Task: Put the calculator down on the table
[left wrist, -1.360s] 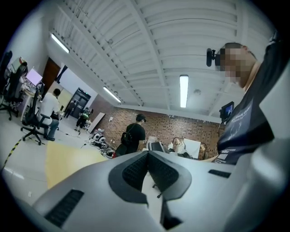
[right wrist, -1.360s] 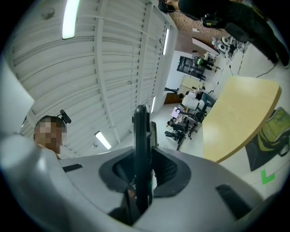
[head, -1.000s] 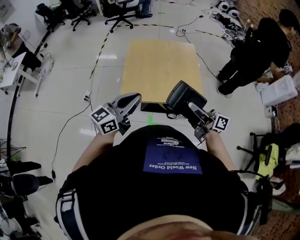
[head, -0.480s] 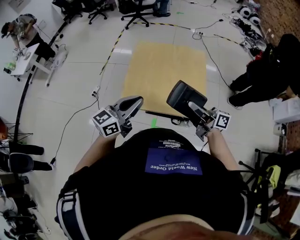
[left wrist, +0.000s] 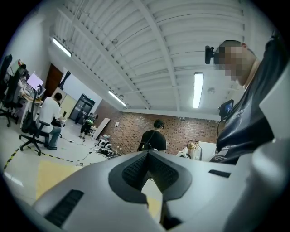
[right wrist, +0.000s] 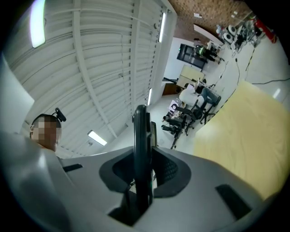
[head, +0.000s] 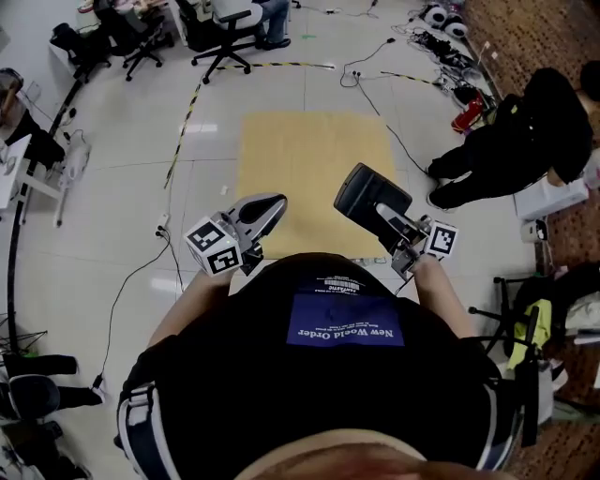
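The calculator (head: 367,194) is a flat black slab standing on edge. My right gripper (head: 385,215) is shut on its lower part, and it hangs above the near right part of the light wooden table (head: 314,159). In the right gripper view the calculator (right wrist: 141,136) shows edge-on, pinched between the dark pads of the right gripper (right wrist: 142,174), with the table (right wrist: 244,136) off to the right. My left gripper (head: 272,202) is held over the table's near left part, shut with nothing in it. In the left gripper view its pads meet at the tip (left wrist: 147,156).
A person in black (head: 525,131) crouches on the floor right of the table, beside a white box (head: 553,197). Office chairs (head: 234,28) stand beyond the far edge. A yellow-black tape line (head: 187,112) and cables (head: 394,56) cross the floor.
Both grippers have moved forward from the table's near edge to above its near part. The calculator has stayed in the right gripper's grip, and the left gripper has stayed shut.
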`<state>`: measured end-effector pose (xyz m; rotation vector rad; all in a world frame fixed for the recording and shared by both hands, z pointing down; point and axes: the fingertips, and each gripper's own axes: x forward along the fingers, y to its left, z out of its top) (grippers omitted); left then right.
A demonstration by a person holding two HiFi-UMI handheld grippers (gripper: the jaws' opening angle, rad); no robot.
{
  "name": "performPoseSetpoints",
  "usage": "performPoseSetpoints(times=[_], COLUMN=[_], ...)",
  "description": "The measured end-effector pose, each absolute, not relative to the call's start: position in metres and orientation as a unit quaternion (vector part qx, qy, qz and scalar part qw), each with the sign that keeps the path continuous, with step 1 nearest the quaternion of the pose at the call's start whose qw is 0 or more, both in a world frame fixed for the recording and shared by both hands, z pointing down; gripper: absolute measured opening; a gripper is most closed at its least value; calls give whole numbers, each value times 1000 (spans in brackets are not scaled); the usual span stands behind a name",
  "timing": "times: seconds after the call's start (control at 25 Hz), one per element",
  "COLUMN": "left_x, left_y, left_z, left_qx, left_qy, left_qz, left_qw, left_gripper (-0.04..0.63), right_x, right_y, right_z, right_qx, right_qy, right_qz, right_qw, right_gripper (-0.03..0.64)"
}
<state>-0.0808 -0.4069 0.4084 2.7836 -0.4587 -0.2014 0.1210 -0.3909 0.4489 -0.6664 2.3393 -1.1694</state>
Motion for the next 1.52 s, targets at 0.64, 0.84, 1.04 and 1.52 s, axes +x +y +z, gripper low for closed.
performPoseSetpoints(times=[0.64,0.84,1.04,1.52], left_x=[-38,36,121,240], left_y=[-468,-480,-485,-486], left_z=[458,470,486,549], left_qx=[977,967,961,941], left_qy=[-100,-103,-102,-85], left_qz=[-17,-5,22,58], left_qw=[188,234,256,323], left_gripper=[6,6,6,6], right_x=[156,234,325,404], right_y=[-446,-470,-501,-584], right_z=[529,544,585,722], right_qx=[-306,-309,-314,-279], right_qy=[798,800,787,750], right_qz=[-478,-479,-503,-596], right_qw=[201,190,168,66], right_gripper=[58,58,58,60])
